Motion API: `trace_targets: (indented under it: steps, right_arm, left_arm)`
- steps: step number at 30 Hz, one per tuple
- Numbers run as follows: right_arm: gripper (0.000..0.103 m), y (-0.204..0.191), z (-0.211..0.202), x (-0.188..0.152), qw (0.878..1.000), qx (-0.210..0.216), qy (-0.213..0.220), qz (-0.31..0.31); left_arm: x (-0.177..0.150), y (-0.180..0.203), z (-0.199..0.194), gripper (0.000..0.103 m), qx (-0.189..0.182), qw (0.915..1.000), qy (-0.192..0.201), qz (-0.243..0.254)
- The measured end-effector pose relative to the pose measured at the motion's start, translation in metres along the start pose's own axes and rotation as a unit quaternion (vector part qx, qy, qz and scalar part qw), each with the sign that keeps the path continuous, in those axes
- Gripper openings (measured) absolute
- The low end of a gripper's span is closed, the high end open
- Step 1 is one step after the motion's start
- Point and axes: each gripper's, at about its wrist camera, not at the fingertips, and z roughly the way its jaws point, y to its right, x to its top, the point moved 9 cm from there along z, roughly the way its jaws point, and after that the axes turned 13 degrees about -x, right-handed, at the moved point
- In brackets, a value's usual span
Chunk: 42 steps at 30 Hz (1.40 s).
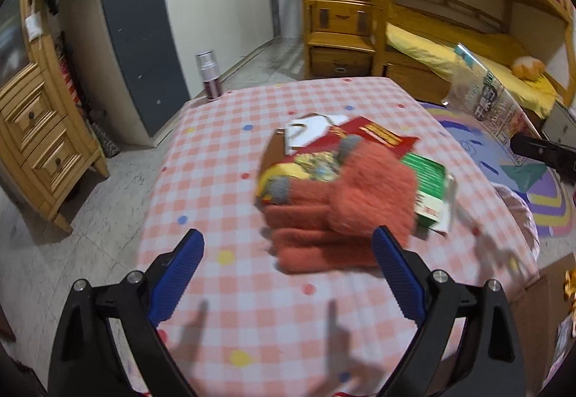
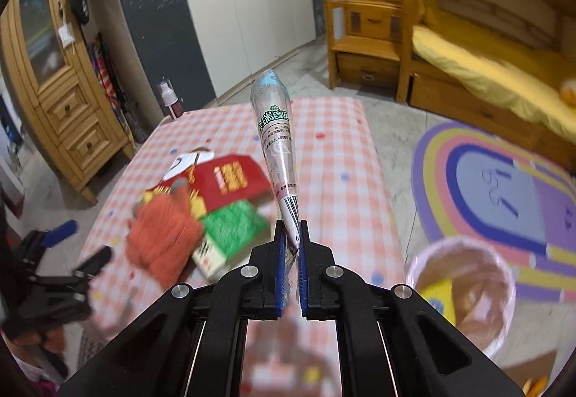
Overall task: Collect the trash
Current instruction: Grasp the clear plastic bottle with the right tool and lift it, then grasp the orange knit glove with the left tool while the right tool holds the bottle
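My right gripper (image 2: 291, 235) is shut on a clear plastic wrapper (image 2: 275, 130) with green print, which sticks up and away from its blue pads above the table. The same wrapper (image 1: 486, 91) shows at the right edge of the left wrist view, held by the right gripper (image 1: 518, 145). My left gripper (image 1: 288, 246) is open over the pink checked tablecloth (image 1: 223, 166), just short of a folded orange fuzzy cloth (image 1: 342, 210). That cloth lies on a heap of a red box (image 2: 230, 181), a green box (image 2: 230, 228) and a yellow packet (image 1: 306, 166).
A pink bin (image 2: 464, 285) with a brown liner stands on the floor right of the table. A spray bottle (image 1: 208, 73) stands at the table's far left corner. A rainbow mat (image 2: 496, 177), a wooden dresser (image 1: 39, 130) and a bunk bed (image 1: 468, 48) surround the table.
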Motion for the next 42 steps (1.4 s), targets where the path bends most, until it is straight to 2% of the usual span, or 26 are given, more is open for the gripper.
trace_targets:
  steps: [6,12,17,18,21,24,25,30,34,38,42]
  right_arm:
    - [0.007,0.009,-0.027,-0.033,1.0,0.002,-0.003,0.027]
    - [0.007,0.024,-0.038,-0.042,0.999,0.001,-0.002,0.049]
    - [0.007,0.029,-0.043,-0.047,0.999,0.0,-0.001,0.054]
    - [0.007,0.03,-0.044,-0.047,0.999,0.0,0.0,0.055]
    - [0.007,0.03,-0.047,-0.049,0.998,0.0,0.002,0.055]
    - [0.007,0.03,-0.052,-0.05,0.998,0.001,0.005,0.057]
    - [0.007,0.03,-0.055,-0.05,0.998,0.002,0.009,0.056]
    - [0.007,0.027,-0.073,-0.047,0.998,0.014,0.027,0.057]
    - [0.007,0.027,-0.082,-0.045,0.997,0.018,0.037,0.062]
    - [0.007,0.032,-0.091,-0.047,0.996,0.024,0.043,0.072]
    - [0.007,0.046,-0.098,-0.053,0.995,0.014,0.048,0.086]
  left_arm:
    - [-0.002,0.046,0.011,0.086,-0.017,0.9984,0.006,0.054]
    - [0.001,0.064,0.043,0.086,0.017,0.9947,-0.007,0.101]
    - [-0.006,0.056,0.069,0.085,0.058,0.9898,-0.044,0.122]
    - [-0.009,0.053,0.073,0.081,0.059,0.9899,-0.05,0.119]
    - [-0.01,0.044,0.069,0.055,0.055,0.9922,-0.053,0.098]
    - [-0.005,0.038,0.053,0.024,0.024,0.9957,-0.042,0.079]
    - [-0.001,0.035,0.044,0.022,0.017,0.9965,-0.034,0.074]
    - [0.023,0.022,-0.022,0.02,-0.015,0.9981,0.021,0.055]
    - [0.039,0.024,-0.072,0.02,-0.048,0.9958,0.061,0.049]
    - [0.045,0.048,-0.096,0.02,-0.1,0.9908,0.075,0.051]
    - [0.042,0.084,-0.097,0.02,-0.142,0.9855,0.071,0.058]
